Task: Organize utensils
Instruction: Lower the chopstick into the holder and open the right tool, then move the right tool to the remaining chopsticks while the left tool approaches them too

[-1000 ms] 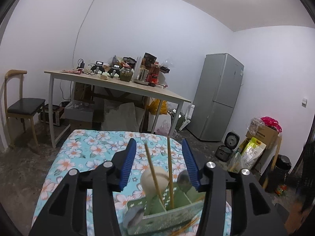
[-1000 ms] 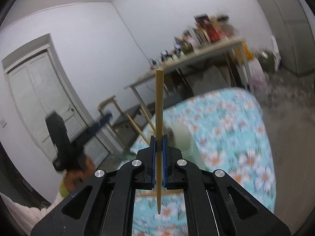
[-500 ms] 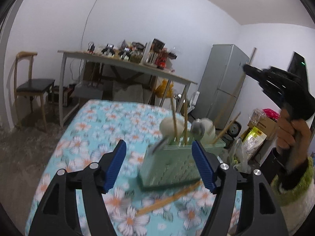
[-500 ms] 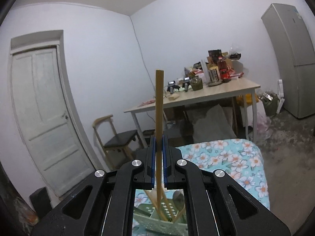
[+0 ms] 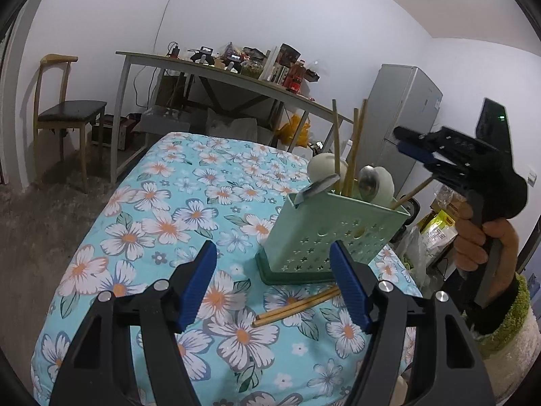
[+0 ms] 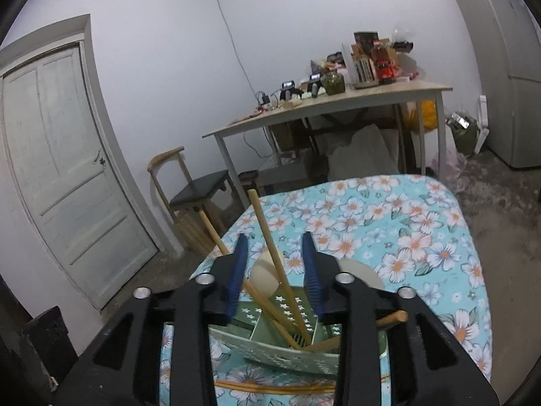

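Observation:
A green perforated utensil holder (image 5: 329, 235) stands on the floral tablecloth (image 5: 162, 223). It holds several wooden chopsticks (image 5: 353, 150), white spoons (image 5: 323, 169) and a metal spoon (image 5: 368, 177). Two chopsticks (image 5: 296, 306) lie on the cloth in front of it. My left gripper (image 5: 274, 284) is open and empty, just in front of the holder. My right gripper (image 6: 275, 264) is open, right above the holder (image 6: 287, 352), with a chopstick (image 6: 275, 264) standing free between its jaws. It also shows in the left wrist view (image 5: 410, 145), to the right of the holder.
Behind the cloth-covered table stands a cluttered desk (image 5: 216, 74) with a wooden chair (image 5: 64, 111) to its left. A grey fridge (image 5: 404, 115) and bags are at the right. A white door (image 6: 61, 176) shows in the right wrist view.
My right gripper has lowered over the holder and opened, letting go of the chopstick, which now stands in the holder. My left gripper has drawn back from the holder.

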A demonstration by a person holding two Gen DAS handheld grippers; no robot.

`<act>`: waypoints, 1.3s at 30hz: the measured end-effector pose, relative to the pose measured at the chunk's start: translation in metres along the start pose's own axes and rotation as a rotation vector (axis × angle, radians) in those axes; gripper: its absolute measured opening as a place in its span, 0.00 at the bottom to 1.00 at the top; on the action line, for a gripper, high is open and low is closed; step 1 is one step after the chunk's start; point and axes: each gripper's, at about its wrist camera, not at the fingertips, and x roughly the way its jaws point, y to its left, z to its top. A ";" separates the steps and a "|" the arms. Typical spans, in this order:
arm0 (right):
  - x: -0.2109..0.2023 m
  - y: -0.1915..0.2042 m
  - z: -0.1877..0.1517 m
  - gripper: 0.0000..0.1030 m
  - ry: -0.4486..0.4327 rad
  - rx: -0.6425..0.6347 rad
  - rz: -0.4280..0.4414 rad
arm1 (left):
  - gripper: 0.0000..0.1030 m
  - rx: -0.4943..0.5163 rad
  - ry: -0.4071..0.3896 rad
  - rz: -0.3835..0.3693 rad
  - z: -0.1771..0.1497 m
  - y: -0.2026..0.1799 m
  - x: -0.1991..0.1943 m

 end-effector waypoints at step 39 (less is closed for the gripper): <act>-0.080 -0.052 -0.061 0.92 0.035 0.173 -0.083 | 0.68 0.112 0.141 0.031 -0.016 -0.037 0.045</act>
